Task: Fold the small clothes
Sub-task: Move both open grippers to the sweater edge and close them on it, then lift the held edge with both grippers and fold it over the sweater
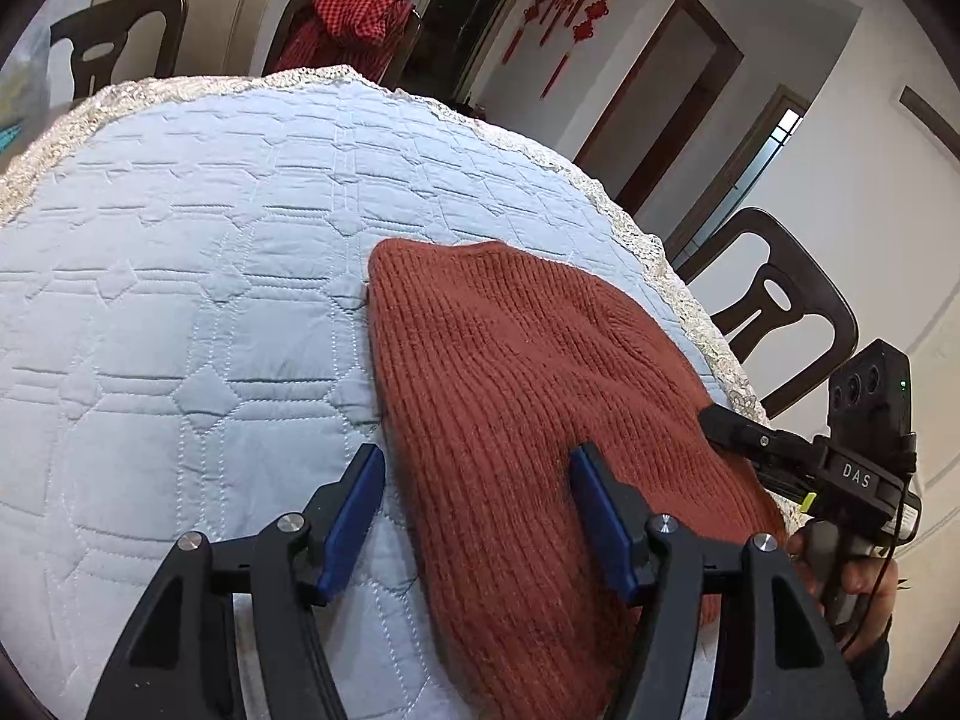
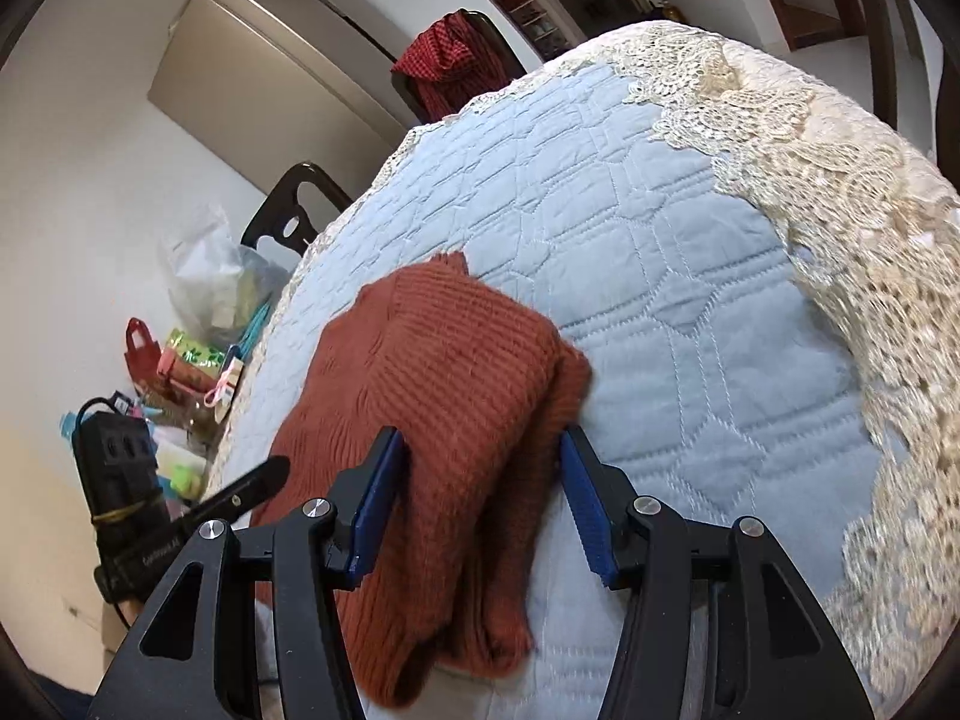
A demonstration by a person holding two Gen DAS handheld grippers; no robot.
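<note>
A rust-red knitted garment (image 1: 528, 396) lies folded on the table (image 1: 180, 276), which wears a pale blue quilted cover with a cream lace edge (image 2: 840, 192).

In the left wrist view the garment fills the centre and lower right of the frame, running down past the bottom edge. The left claw (image 1: 477, 480) stands wide: one blue pad sits over the bare quilt just left of the knit's edge, the other over the knit itself, and neither pad presses on the cloth. At the right edge of this frame the right claw (image 1: 729, 429) shows as a dark tip at the garment's far side, with a hand (image 1: 852, 576) on its handle below.

In the right wrist view the garment sits at lower centre, with its layered fold on the right side. The right claw is wide too, its blue pads on either side of the knit and clear of it.

Dark chairs (image 1: 774, 300) ring the table; a red checked cloth (image 1: 354, 24) hangs over one at the top.
</note>
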